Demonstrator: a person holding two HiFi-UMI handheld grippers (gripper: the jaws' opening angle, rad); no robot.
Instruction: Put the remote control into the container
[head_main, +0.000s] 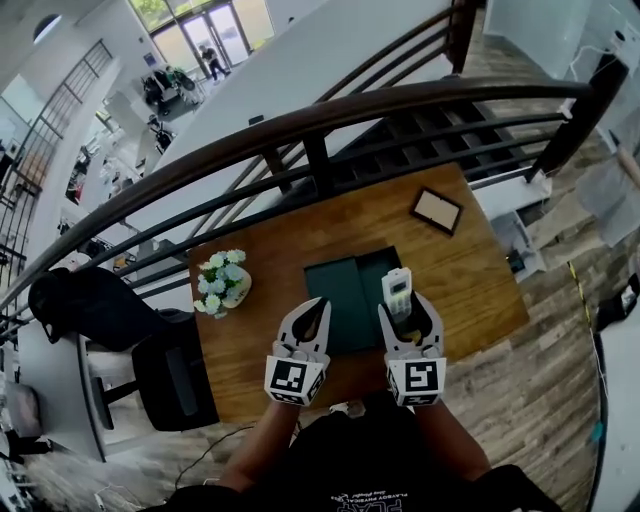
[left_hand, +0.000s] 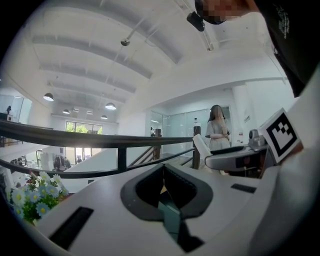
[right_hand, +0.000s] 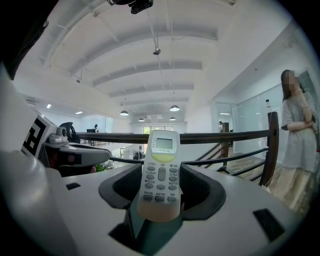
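A white remote control (head_main: 397, 288) with a small screen and grey buttons stands upright between the jaws of my right gripper (head_main: 402, 302), which is shut on it. The right gripper view shows the remote (right_hand: 160, 170) face on, its lower end over the dark green container (right_hand: 150, 235). That container (head_main: 340, 290) lies open on the wooden table (head_main: 270, 350), just ahead of both grippers. My left gripper (head_main: 317, 306) hovers over the container's left part, jaws together and nothing in them. Beneath it, the container (left_hand: 171, 216) shows as a green edge.
White and blue flowers in a pot (head_main: 222, 280) stand at the table's left. A small framed panel (head_main: 436, 210) lies at the far right corner. A dark railing (head_main: 300, 120) runs behind the table, a black chair (head_main: 170, 370) sits at its left, and a person (right_hand: 295, 130) stands beyond the railing.
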